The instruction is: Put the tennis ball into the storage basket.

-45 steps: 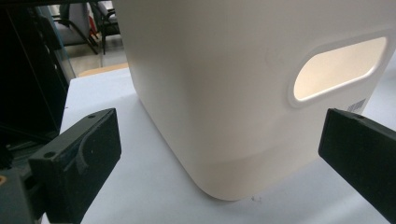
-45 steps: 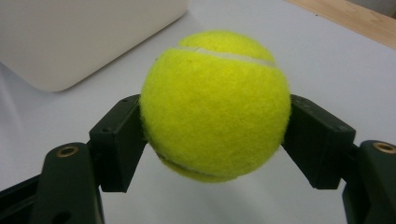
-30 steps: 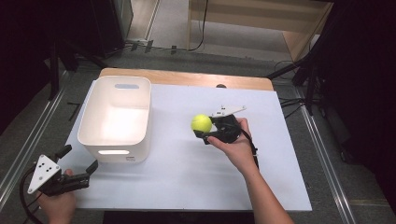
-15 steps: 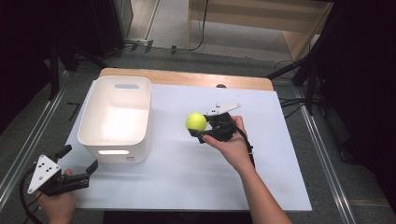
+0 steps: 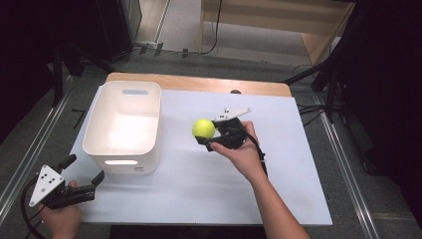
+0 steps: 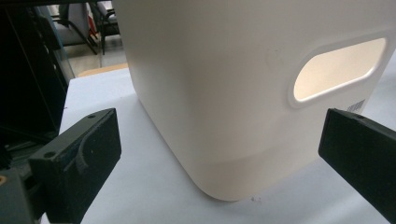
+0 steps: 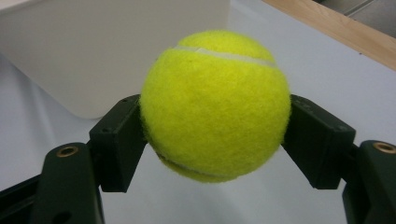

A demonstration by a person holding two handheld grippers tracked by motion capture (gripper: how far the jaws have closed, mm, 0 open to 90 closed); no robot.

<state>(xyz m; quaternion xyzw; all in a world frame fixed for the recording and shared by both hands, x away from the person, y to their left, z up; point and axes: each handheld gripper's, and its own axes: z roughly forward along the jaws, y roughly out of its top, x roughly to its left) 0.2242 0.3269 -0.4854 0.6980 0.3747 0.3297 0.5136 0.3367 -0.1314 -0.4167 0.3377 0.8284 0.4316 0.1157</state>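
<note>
Since a second ago, the fuzzy round yellow-green tennis ball [image 5: 203, 128] has moved a little closer to the smooth white plastic bin with rounded corners [image 5: 123, 124], carried by the right gripper [image 5: 208, 138]. Its black jaws pinch the ball on both sides, and the ball hangs above the middle of the flat white desk [image 5: 199, 184], a short way from the bin's right wall.

The left gripper [image 5: 85, 173] has stayed by the desk's near left corner, with its jaws spread wide and nothing between them. It points at the bin's front wall, where there is an oval handle hole [image 6: 337, 69].

The ball is soft and furry, and the hard flat jaws touch it only at its sides. If the hand tilts or jerks, the ball could slip out and roll off the desk. If it comes in too low, it could bump the bin's rim and bounce away.
</note>
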